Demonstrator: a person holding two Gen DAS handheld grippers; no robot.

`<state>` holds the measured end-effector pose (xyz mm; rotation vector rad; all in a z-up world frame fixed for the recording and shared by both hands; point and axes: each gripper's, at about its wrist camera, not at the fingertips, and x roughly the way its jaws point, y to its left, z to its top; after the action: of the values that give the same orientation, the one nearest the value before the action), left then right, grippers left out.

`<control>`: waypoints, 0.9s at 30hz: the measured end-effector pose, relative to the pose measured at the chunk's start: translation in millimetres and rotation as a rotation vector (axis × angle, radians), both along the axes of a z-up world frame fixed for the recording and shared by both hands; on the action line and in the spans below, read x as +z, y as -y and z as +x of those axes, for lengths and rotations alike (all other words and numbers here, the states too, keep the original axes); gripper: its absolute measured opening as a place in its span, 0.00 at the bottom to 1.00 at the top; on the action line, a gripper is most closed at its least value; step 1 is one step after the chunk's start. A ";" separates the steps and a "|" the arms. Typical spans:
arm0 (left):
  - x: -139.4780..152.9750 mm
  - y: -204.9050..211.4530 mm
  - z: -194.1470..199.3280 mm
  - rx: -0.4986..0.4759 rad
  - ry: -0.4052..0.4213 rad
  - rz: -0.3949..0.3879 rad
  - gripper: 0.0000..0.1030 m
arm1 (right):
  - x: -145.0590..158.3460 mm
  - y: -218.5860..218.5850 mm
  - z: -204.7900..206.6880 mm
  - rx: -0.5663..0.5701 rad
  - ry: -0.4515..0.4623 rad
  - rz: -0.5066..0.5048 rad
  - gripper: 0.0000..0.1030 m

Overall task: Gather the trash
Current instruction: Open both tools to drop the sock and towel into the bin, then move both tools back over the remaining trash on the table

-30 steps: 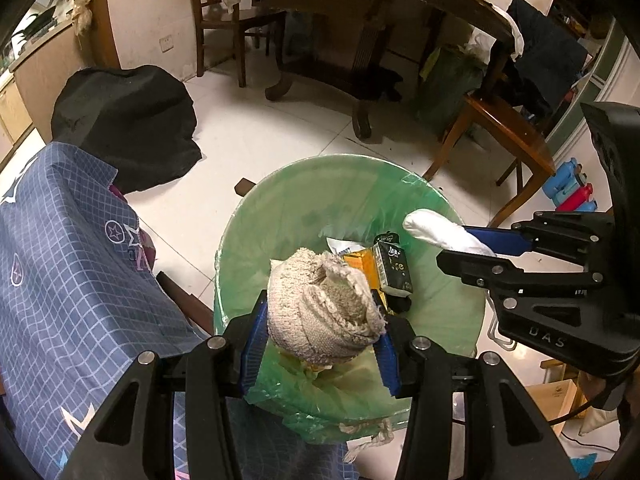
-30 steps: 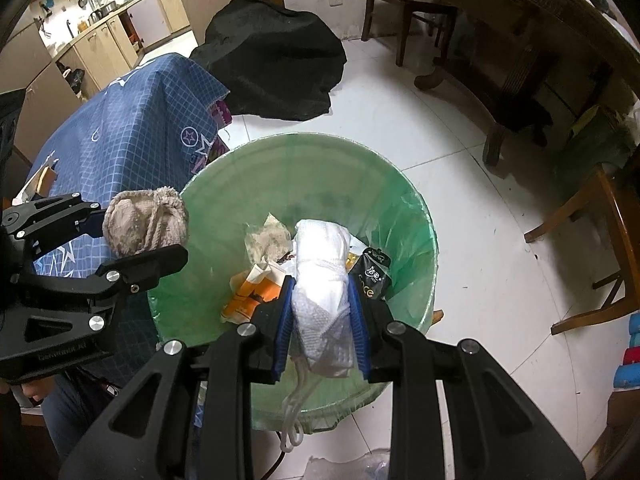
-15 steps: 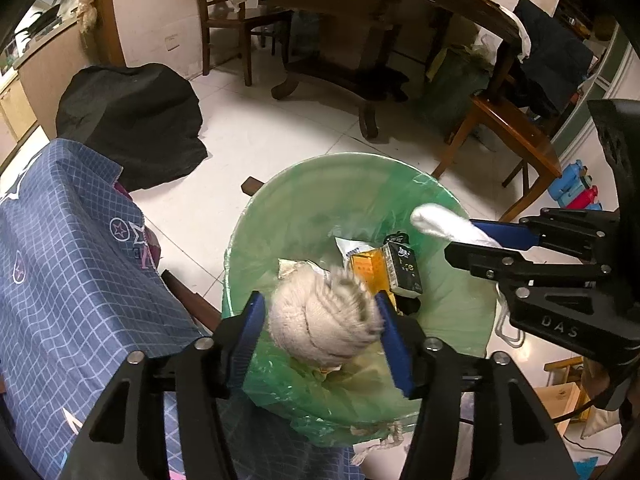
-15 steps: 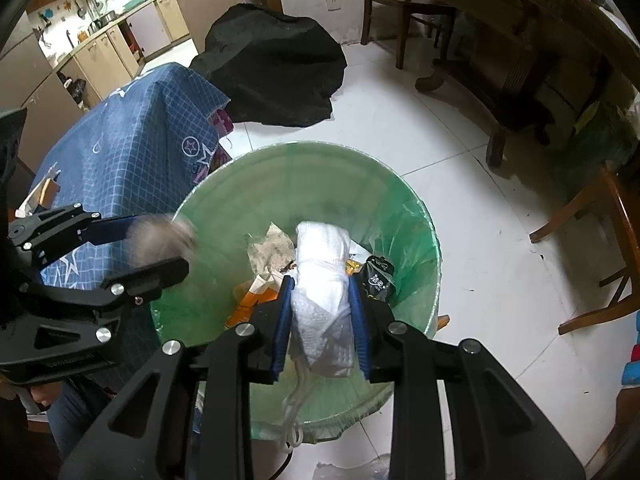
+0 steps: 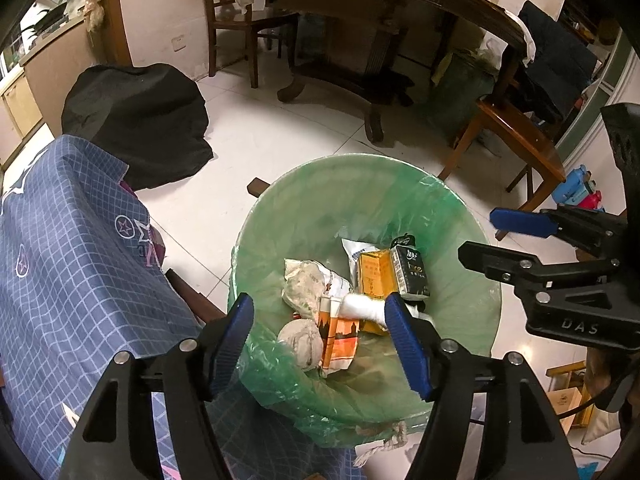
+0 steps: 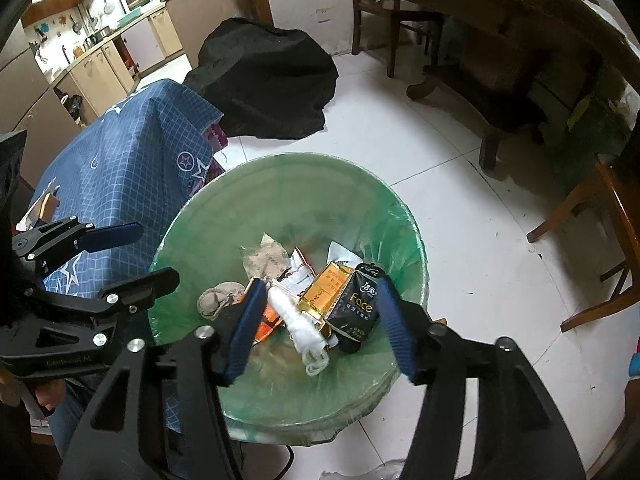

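A bin with a green liner (image 5: 360,162) (image 6: 280,160) stands on the floor below both grippers. My left gripper (image 5: 320,332) (image 6: 158,254) hangs over its near rim, jaws opening, nothing between the pads. A beige balled sock (image 5: 302,340) (image 6: 218,300) lies loose in the bin. My right gripper (image 6: 320,320) (image 5: 476,234) is also over the bin, jaws opening and empty. A white rolled cloth (image 6: 298,320) (image 5: 360,306) rests on the trash beside a gold box (image 6: 326,292) and a black tissue pack (image 6: 356,304).
A blue checked cloth (image 5: 72,272) covers something left of the bin, touching its rim. A black heap of fabric (image 5: 136,120) lies on the white tiled floor beyond. A dark wooden table (image 5: 380,4) and chairs (image 5: 516,140) stand behind and to the right.
Both grippers opened. The beige sock fell out of the left one and the white cloth out of the right one; both now lie in the bin.
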<state>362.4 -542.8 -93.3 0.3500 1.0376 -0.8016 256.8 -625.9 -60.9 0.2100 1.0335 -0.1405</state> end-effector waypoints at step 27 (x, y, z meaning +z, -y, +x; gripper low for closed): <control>74.9 -403.5 62.5 0.592 0.175 -0.197 0.83 | 29.2 -160.5 -72.5 0.187 0.363 0.106 0.84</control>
<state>424.9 -139.3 -18.3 -0.0610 0.8252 -0.3259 184.3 -465.4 -31.7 0.2242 0.6945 0.1199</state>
